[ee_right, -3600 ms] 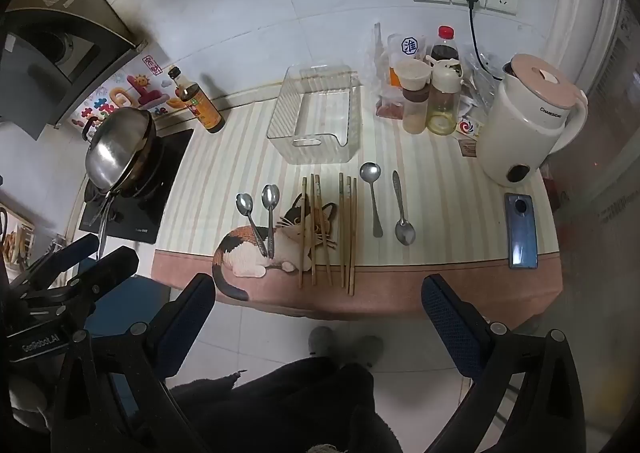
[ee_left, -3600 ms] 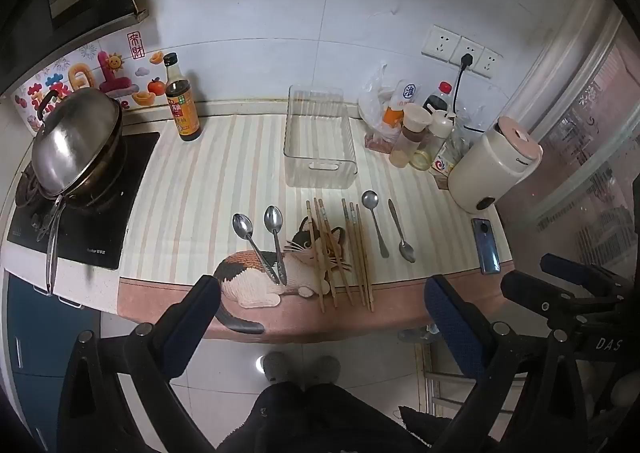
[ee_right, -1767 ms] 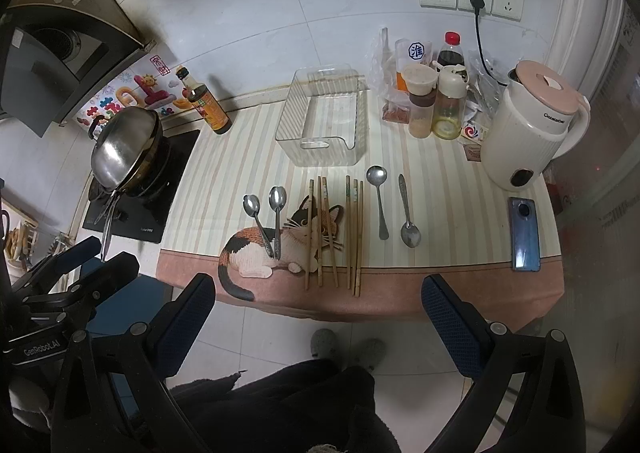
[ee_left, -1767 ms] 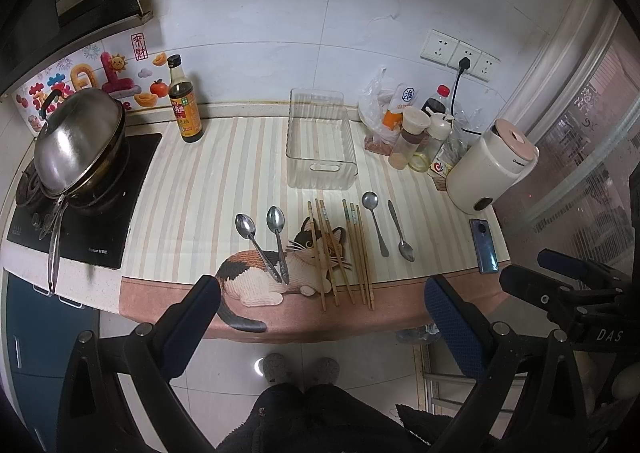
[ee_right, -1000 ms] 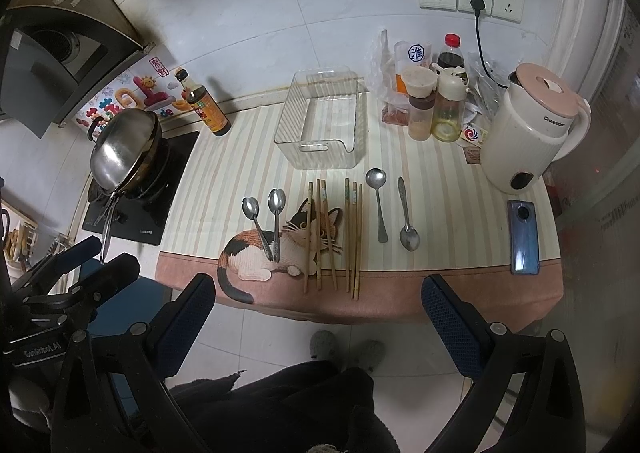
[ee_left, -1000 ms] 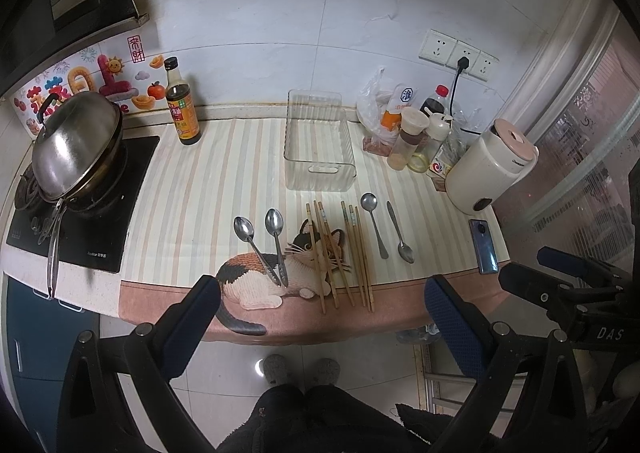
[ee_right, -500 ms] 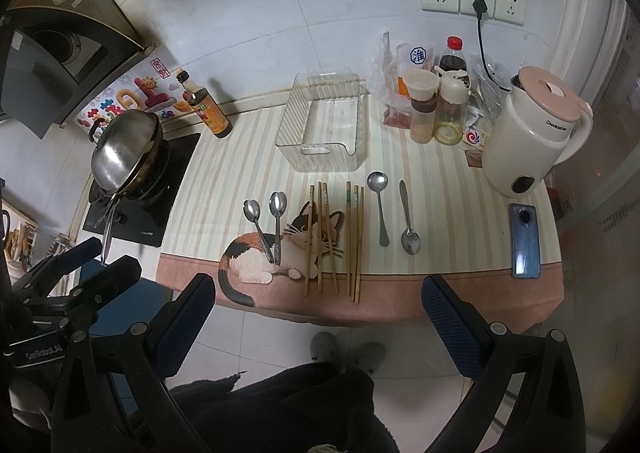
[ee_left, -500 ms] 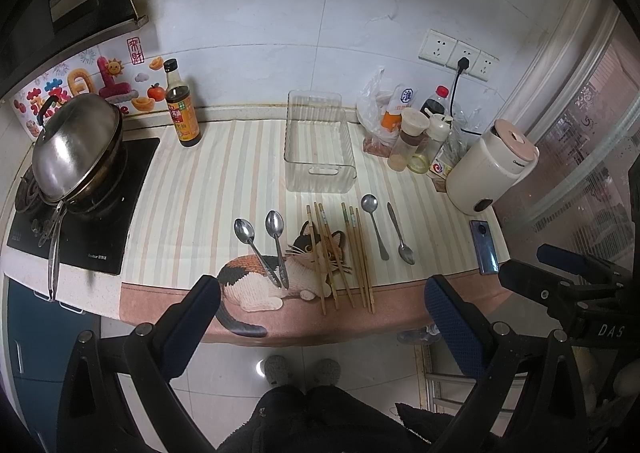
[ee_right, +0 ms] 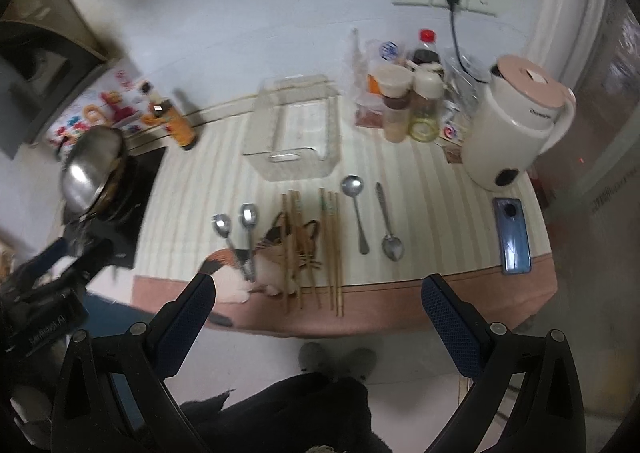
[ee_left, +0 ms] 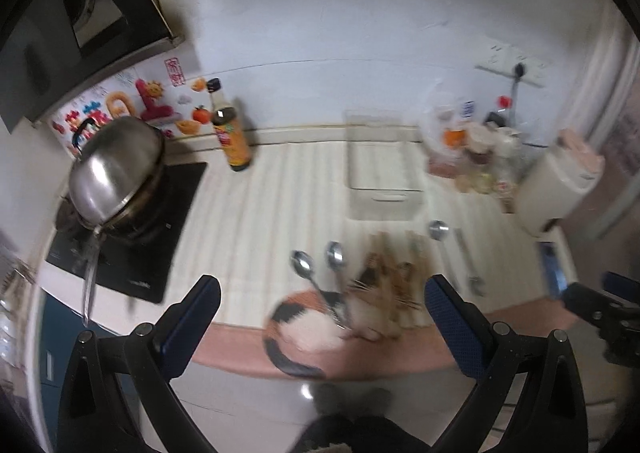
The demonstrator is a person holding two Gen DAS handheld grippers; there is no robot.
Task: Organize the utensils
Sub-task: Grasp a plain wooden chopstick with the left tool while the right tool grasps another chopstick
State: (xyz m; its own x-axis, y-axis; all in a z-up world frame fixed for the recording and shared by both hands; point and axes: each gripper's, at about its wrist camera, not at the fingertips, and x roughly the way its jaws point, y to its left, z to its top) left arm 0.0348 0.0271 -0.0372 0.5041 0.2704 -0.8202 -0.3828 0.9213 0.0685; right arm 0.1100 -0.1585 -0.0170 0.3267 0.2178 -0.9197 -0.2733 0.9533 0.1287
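Note:
Two spoons point(ee_right: 236, 237) lie left of several wooden chopsticks point(ee_right: 312, 249) on a striped cat mat point(ee_right: 440, 213). Two more spoons point(ee_right: 372, 217) lie right of the chopsticks. A clear plastic bin point(ee_right: 294, 145) stands behind them, empty. In the left wrist view the spoons point(ee_left: 320, 269), chopsticks point(ee_left: 392, 273) and bin point(ee_left: 380, 177) are blurred. My left gripper point(ee_left: 320, 317) and right gripper point(ee_right: 318, 309) are both open and empty, held high in front of the counter edge.
A wok point(ee_left: 116, 169) sits on a hob at the left, a sauce bottle point(ee_left: 232, 137) beside it. Condiment jars point(ee_right: 408, 105), a cream kettle point(ee_right: 516, 129) and a blue phone point(ee_right: 514, 237) are at the right. The floor and my feet point(ee_right: 336, 361) show below.
Both grippers have moved closer to the counter; the views are now blurred by motion. The left view has swung toward the left. Nothing on the counter has moved.

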